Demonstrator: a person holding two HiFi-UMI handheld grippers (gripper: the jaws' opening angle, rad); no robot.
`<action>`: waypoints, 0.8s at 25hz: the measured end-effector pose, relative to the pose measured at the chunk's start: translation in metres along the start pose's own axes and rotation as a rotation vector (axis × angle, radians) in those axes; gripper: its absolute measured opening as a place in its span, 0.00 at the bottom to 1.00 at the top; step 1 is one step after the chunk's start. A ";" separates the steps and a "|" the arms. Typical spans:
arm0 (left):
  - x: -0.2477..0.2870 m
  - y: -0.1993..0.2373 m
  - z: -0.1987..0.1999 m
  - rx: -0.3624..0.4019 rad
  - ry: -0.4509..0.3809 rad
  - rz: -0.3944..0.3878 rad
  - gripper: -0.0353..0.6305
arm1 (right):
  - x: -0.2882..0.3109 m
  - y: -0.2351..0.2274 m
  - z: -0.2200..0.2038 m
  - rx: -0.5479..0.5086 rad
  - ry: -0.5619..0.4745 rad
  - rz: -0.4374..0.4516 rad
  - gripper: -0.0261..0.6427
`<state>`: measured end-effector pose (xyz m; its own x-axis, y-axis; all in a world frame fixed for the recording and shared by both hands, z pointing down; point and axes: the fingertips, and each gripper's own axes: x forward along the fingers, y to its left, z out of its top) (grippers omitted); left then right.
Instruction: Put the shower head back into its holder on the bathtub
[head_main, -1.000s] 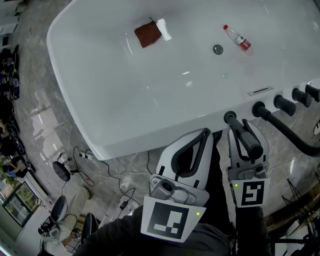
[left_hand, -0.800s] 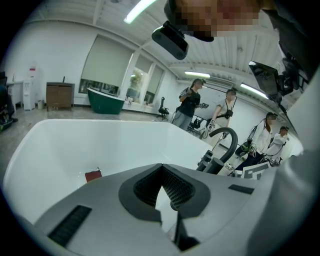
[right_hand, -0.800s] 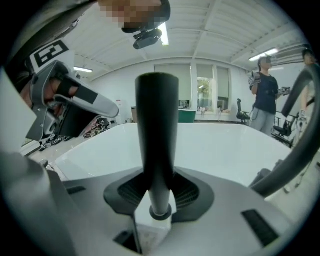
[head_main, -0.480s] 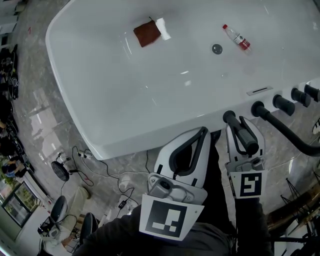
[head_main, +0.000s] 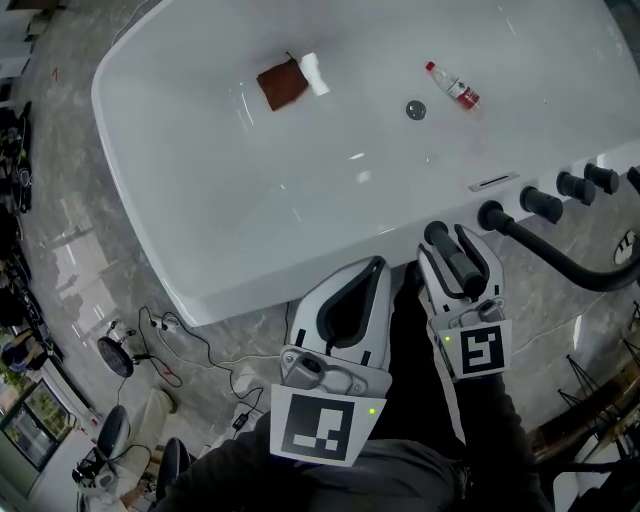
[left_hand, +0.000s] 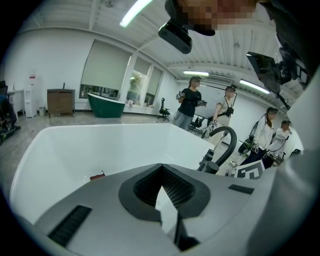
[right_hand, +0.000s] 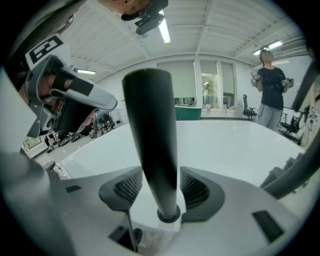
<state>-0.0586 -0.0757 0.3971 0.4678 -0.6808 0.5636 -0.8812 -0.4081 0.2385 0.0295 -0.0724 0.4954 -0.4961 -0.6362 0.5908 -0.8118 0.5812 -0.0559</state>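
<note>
The black shower head handle (head_main: 455, 265) stands at the near rim of the white bathtub (head_main: 250, 230), its lower end seated in a round collar (right_hand: 168, 215), and its hose (head_main: 560, 262) curves off to the right. My right gripper (head_main: 448, 246) straddles the handle (right_hand: 150, 125). Its jaws are opening, and a gap shows on each side between the pads and the handle. My left gripper (head_main: 378, 266) hangs just left of it over the tub's edge, shut with nothing in it (left_hand: 161, 167).
Inside the tub lie a brown cloth (head_main: 281, 86) with a white roll (head_main: 313, 72), a small bottle (head_main: 452, 85) and the drain (head_main: 415, 110). Black knobs (head_main: 541, 203) line the rim to the right. Cables (head_main: 190, 335) cross the floor. People (left_hand: 191, 102) stand beyond.
The right gripper's jaws have spread apart and come off the handle they were shut on. Both grippers stay about where they were.
</note>
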 end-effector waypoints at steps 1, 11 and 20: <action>-0.004 0.003 -0.001 -0.021 0.006 0.008 0.06 | 0.002 0.004 -0.002 -0.026 0.021 0.007 0.38; -0.006 -0.005 0.013 -0.038 -0.079 0.049 0.06 | 0.003 0.002 0.000 -0.042 -0.002 0.008 0.40; -0.005 -0.007 0.009 -0.045 -0.071 0.040 0.06 | 0.003 0.003 -0.004 -0.055 0.012 0.012 0.40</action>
<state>-0.0539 -0.0752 0.3858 0.4345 -0.7377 0.5166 -0.9006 -0.3531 0.2533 0.0269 -0.0709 0.4999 -0.5013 -0.6230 0.6004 -0.7876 0.6159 -0.0185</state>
